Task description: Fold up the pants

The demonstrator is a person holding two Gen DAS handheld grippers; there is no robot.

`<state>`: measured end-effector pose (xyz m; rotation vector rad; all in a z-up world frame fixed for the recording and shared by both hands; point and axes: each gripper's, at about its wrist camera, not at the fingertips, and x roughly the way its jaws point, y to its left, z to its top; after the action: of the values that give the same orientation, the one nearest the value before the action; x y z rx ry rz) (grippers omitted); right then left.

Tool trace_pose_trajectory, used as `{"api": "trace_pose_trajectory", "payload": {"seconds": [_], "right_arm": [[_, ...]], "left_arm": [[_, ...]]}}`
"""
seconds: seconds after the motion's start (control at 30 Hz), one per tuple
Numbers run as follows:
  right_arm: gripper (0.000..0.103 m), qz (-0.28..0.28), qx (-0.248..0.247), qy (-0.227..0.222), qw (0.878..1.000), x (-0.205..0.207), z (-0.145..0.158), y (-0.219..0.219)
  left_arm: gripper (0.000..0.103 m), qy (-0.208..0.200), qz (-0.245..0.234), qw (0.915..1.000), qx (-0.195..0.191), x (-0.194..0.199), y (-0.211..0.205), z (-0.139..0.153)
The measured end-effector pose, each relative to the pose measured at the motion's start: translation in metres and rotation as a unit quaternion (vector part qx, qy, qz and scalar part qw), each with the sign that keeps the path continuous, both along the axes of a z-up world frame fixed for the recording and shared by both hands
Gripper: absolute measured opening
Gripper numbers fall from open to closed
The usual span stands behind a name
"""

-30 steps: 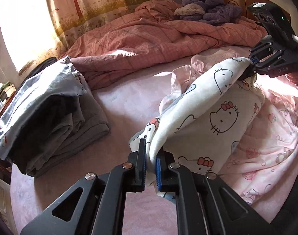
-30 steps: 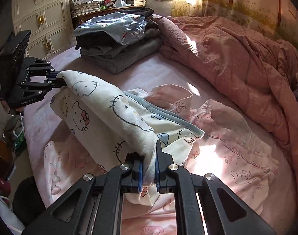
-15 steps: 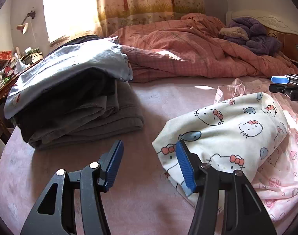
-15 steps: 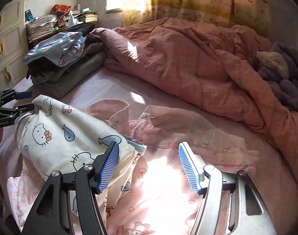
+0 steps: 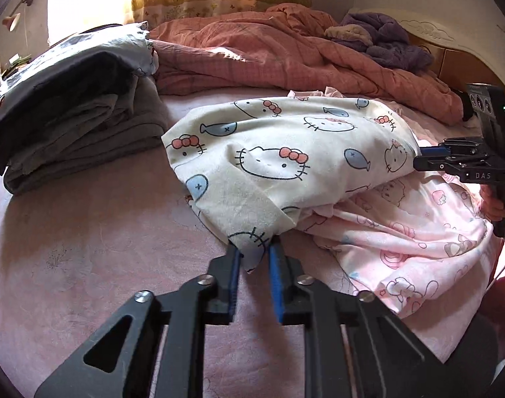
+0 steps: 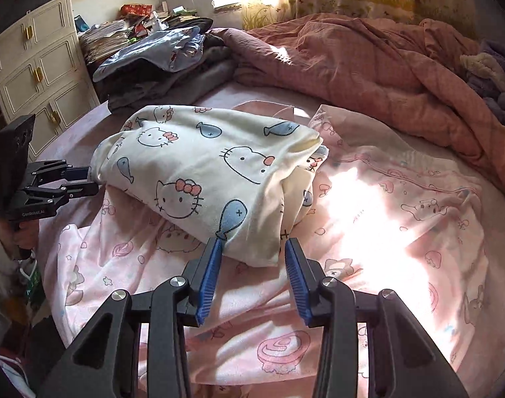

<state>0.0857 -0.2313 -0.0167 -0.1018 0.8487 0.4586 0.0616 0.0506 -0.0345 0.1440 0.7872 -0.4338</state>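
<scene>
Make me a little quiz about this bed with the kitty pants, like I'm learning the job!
1. True or false: the kitty pants lie on top of the pink cloth.
2. What tops the stack of folded clothes? A) a pale blue garment B) a teddy bear C) a pillow
3. Fill in: the left tongs are shut on a corner of the ____.
Key: 1 true; 2 A; 3 kitty pants.
</scene>
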Motion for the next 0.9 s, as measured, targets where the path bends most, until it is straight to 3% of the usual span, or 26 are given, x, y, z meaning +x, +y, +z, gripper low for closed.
{"api": "trace_pose_trajectory", "payload": {"seconds": [0.03, 0.17, 0.3, 0.43, 0.53, 0.57, 0.63, 0.8, 0.9], "right_arm": [[0.004, 0.0, -0.002, 0.002, 1.0, 0.0, -0.002, 0.0], [0.003, -0.04, -0.014, -0.021, 0.999, 0.002, 0.0, -0.007], [0.003, -0.051, 0.002, -0.044, 0.998, -0.004, 0.016, -0.018], [0.003, -0.04, -0.033, -0.041, 0.998, -0.007, 0.012, -0.005], [0.004, -0.045, -0.047, -0.028, 0.997, -0.005, -0.001, -0.003], [0.004, -0.048, -0.044, -0.028, 0.997, -0.006, -0.002, -0.005], [0.004, -0.063, -0.038, -0.039, 0.997, -0.012, 0.004, -0.01], [0.004, -0.088, -0.025, -0.112, 0.989, -0.02, 0.049, -0.007], [0.004, -0.089, 0.014, -0.115, 0.989, 0.0, 0.074, 0.013]], "left_arm": [[0.003, -0.005, 0.003, 1.0, 0.0, 0.0, 0.0, 0.001], [0.003, -0.057, 0.035, 0.9975, 0.024, -0.012, 0.01, 0.014], [0.003, -0.061, 0.038, 0.9971, 0.024, -0.016, 0.022, 0.022], [0.004, -0.037, 0.032, 0.9978, 0.044, -0.012, 0.017, 0.006], [0.012, -0.034, 0.039, 0.9974, 0.051, -0.013, 0.016, -0.002], [0.02, -0.036, 0.044, 0.9969, 0.054, -0.015, 0.017, -0.002], [0.02, -0.05, 0.057, 0.9954, 0.059, -0.019, 0.019, 0.006], [0.02, -0.116, 0.095, 0.9887, -0.01, -0.016, 0.018, 0.055], [0.02, -0.131, 0.107, 0.9851, -0.03, 0.008, -0.006, 0.07]]}}
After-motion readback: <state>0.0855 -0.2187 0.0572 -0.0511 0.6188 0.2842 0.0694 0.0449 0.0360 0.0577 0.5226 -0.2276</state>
